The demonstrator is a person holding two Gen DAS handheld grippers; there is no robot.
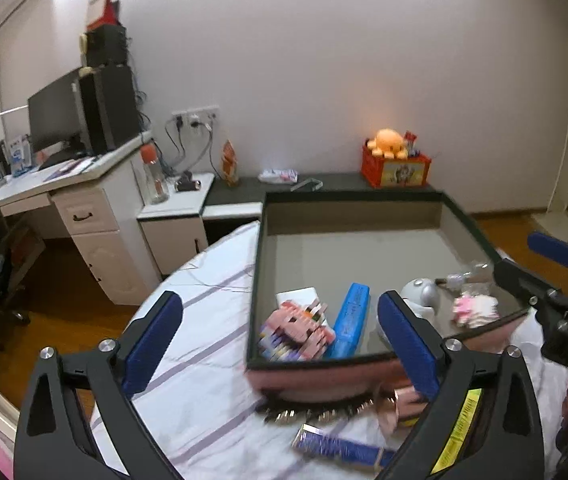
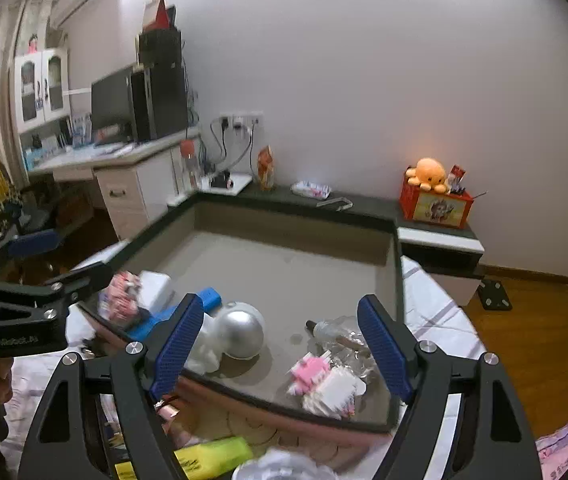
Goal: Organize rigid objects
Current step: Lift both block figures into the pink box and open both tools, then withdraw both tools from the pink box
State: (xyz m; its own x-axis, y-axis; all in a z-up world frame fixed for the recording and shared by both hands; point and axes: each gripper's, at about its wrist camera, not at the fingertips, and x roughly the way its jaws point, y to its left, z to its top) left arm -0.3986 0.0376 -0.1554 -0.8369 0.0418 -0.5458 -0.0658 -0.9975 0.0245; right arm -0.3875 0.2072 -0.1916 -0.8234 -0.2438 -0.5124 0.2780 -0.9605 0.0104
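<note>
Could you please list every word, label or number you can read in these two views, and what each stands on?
"GenRobot.AI", blurred and only roughly legible: side of the left hand-held gripper.
Yellow sticker: too blurred.
Blue box: too small.
Red crate: picture, no readable words.
Yellow packet: print too blurred.

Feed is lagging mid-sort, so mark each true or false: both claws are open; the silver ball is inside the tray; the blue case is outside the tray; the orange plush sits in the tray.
1. Both claws are open. True: the left claw and the right claw hold nothing.
2. The silver ball is inside the tray. True.
3. The blue case lies outside the tray. False: it lies inside.
4. The orange plush sits in the tray. False: it sits on the red box.
</note>
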